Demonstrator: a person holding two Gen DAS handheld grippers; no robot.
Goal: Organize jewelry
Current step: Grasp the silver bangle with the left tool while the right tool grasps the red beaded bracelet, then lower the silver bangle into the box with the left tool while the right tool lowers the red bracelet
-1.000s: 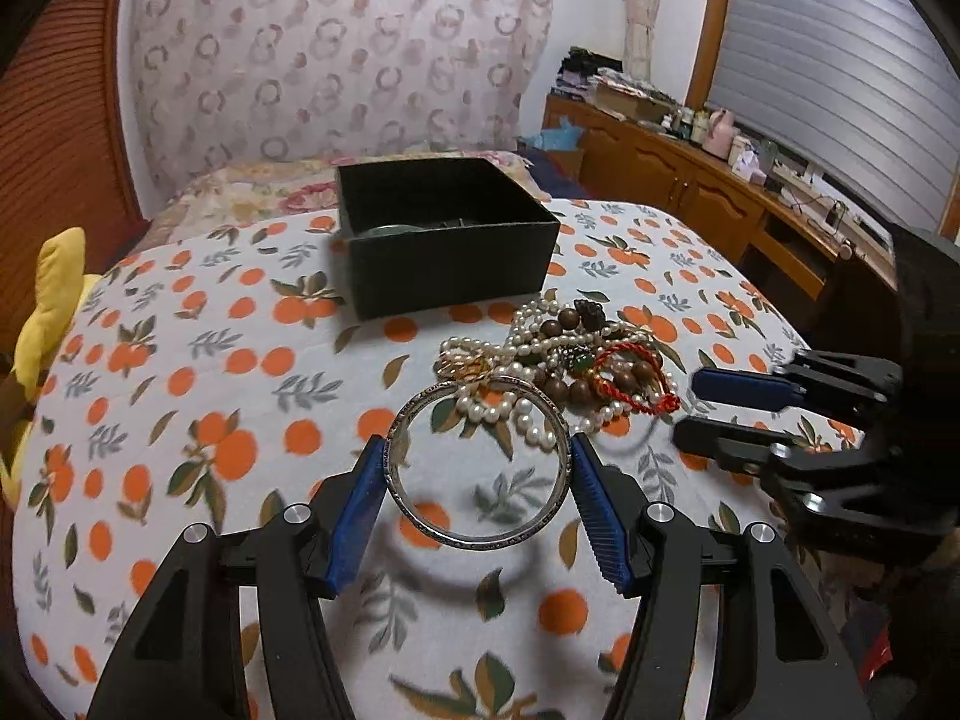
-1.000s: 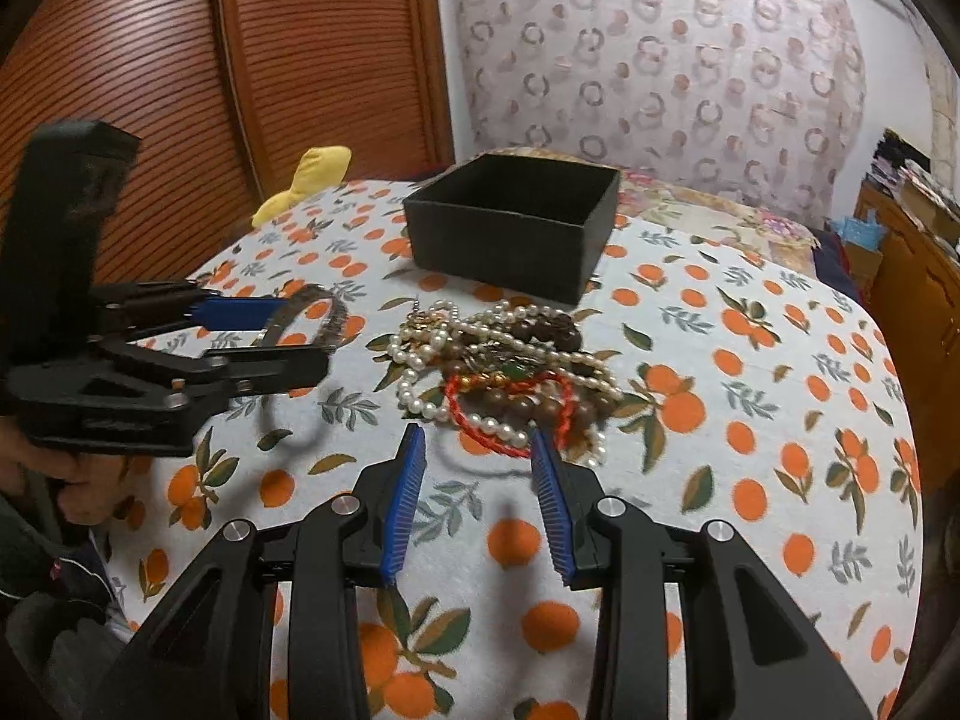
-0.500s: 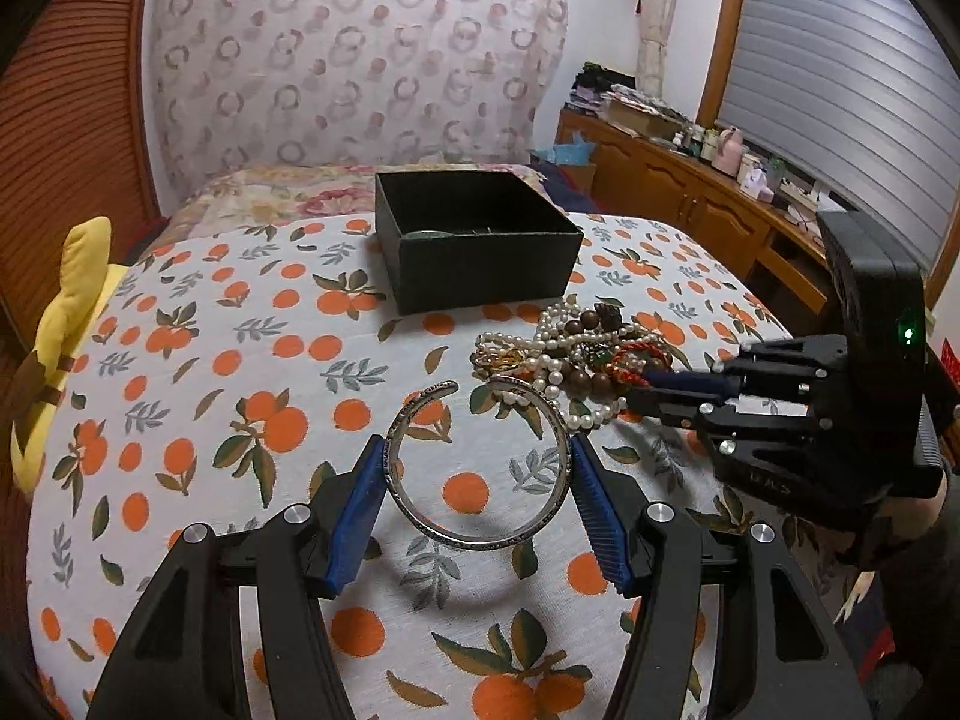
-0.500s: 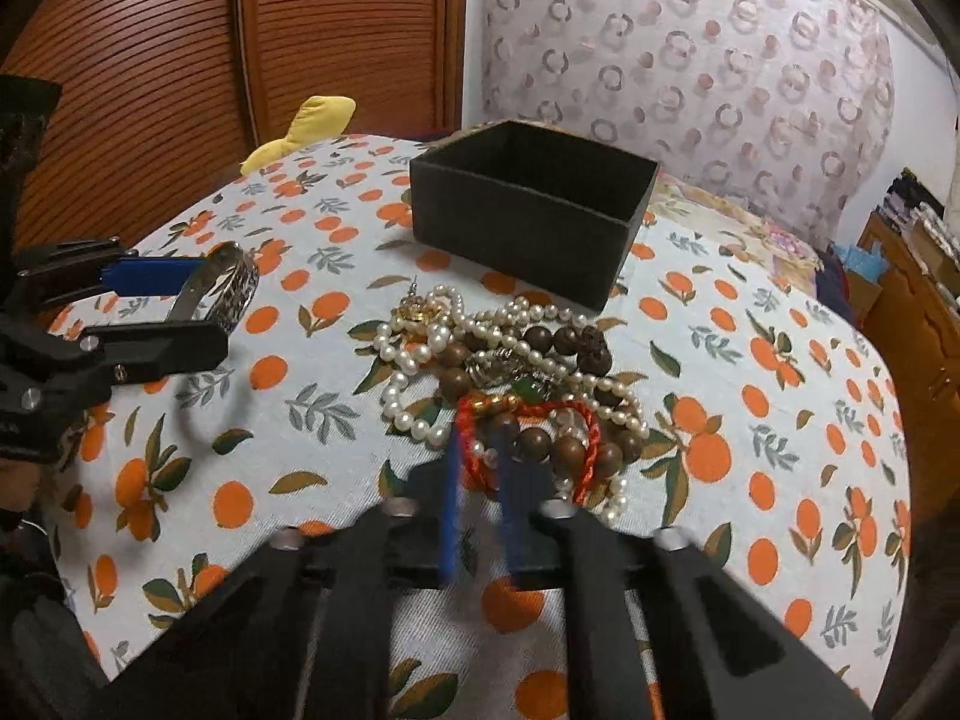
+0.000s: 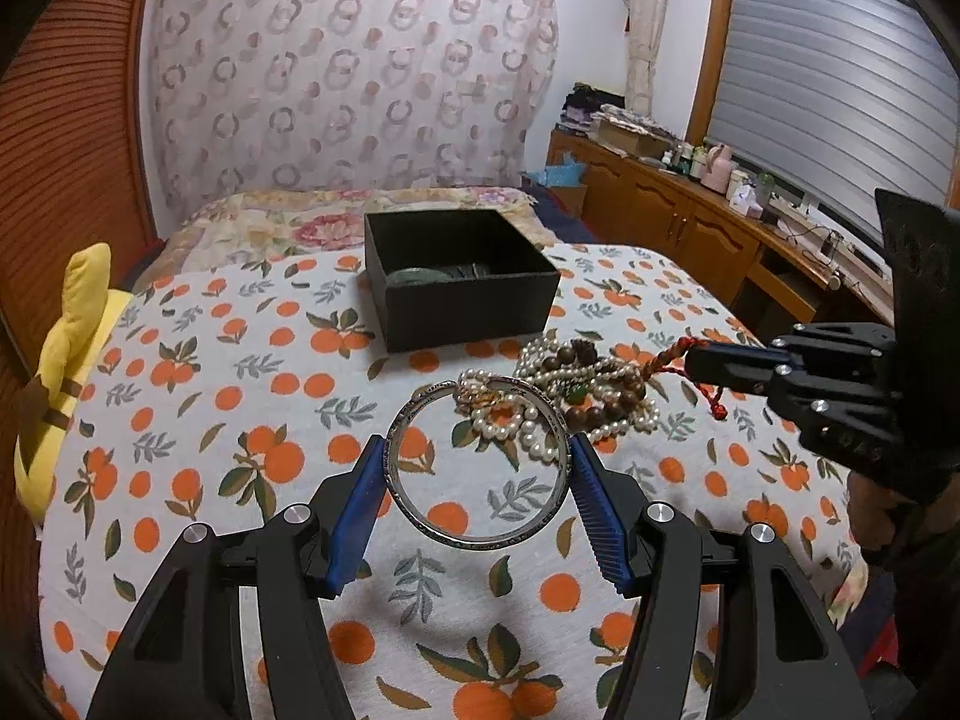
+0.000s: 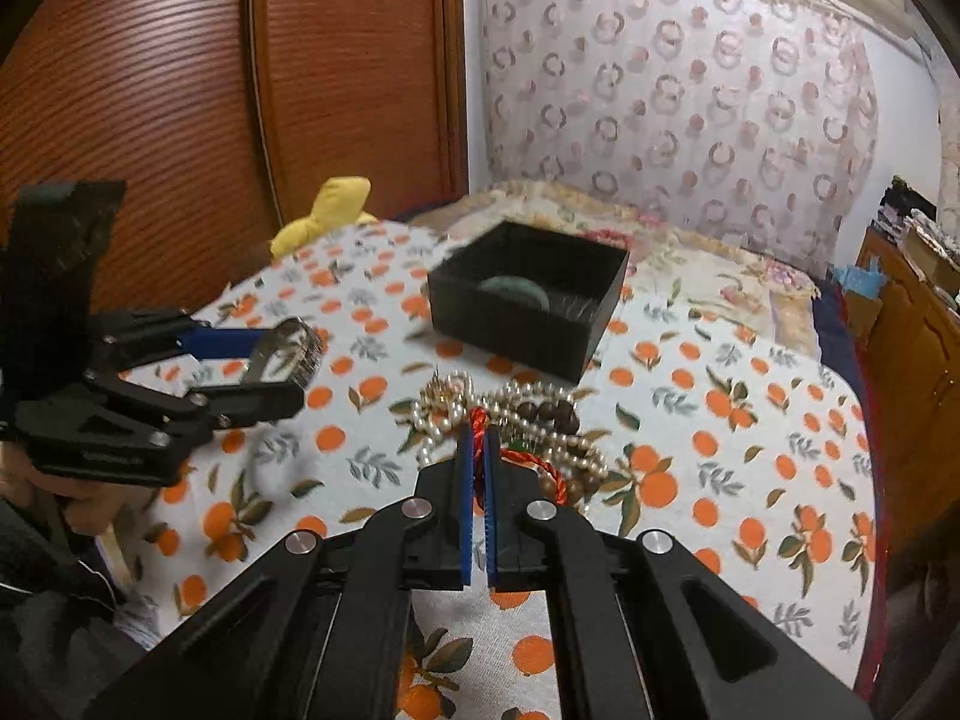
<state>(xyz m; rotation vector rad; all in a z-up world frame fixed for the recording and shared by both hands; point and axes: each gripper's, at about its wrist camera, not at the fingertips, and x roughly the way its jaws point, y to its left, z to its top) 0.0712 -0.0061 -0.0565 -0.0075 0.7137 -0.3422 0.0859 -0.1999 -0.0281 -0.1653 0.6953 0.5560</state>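
My left gripper [image 5: 477, 468] is shut on a silver bangle [image 5: 420, 516] and holds it above the orange-print cloth; it also shows in the right wrist view [image 6: 282, 363]. My right gripper [image 6: 477, 438] is shut on a red cord bracelet [image 6: 478, 420], lifted off the pile; its cord shows in the left wrist view [image 5: 666, 355]. A tangled pile of pearl and wooden bead jewelry [image 5: 576, 390] lies in front of a black open box [image 5: 462, 282] holding a green bangle [image 6: 516, 289].
A yellow plush toy [image 5: 60, 360] lies at the left edge of the bed. A wooden cabinet [image 5: 690, 228] with small items stands at the right. A wooden sliding door [image 6: 180, 90] is behind the left side.
My right gripper closed on the red cord bracelet and lifted it off the pile. My left gripper kept hold of the silver bangle and pulled back higher.
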